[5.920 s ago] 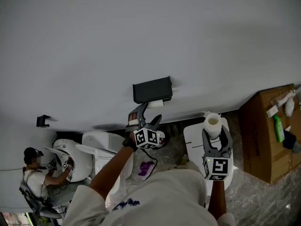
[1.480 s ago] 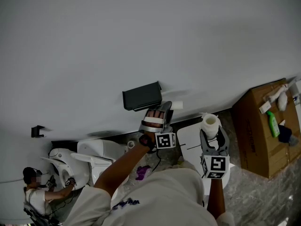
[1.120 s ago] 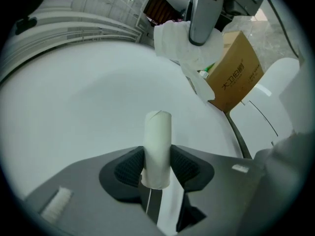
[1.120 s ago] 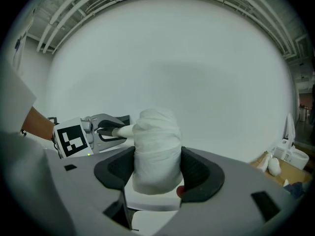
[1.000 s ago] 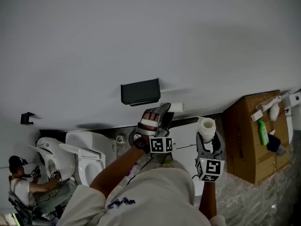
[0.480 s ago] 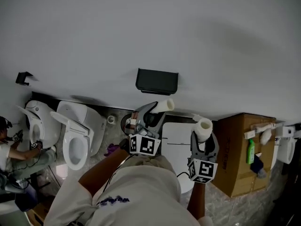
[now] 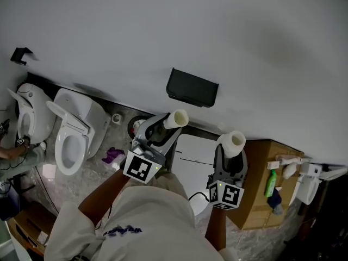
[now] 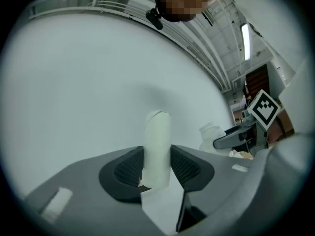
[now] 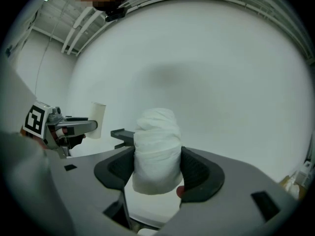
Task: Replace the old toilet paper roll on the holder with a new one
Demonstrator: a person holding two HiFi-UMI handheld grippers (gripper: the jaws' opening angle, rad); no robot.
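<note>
My left tongs [image 7: 161, 127] are clamped on the spent core [image 7: 176, 118], and my right tongs [image 7: 228, 155] grip the new roll [image 7: 232, 141]. The holder [image 7: 192, 87] is at 11 o'clock from the roll. I'd drop the core, then slide the roll on squarely without crushing it.

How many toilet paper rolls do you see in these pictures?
2. The nearly bare roll is clamped in the left hand-held gripper; the fuller roll is clamped in the right hand-held gripper. Others may be hidden.
</note>
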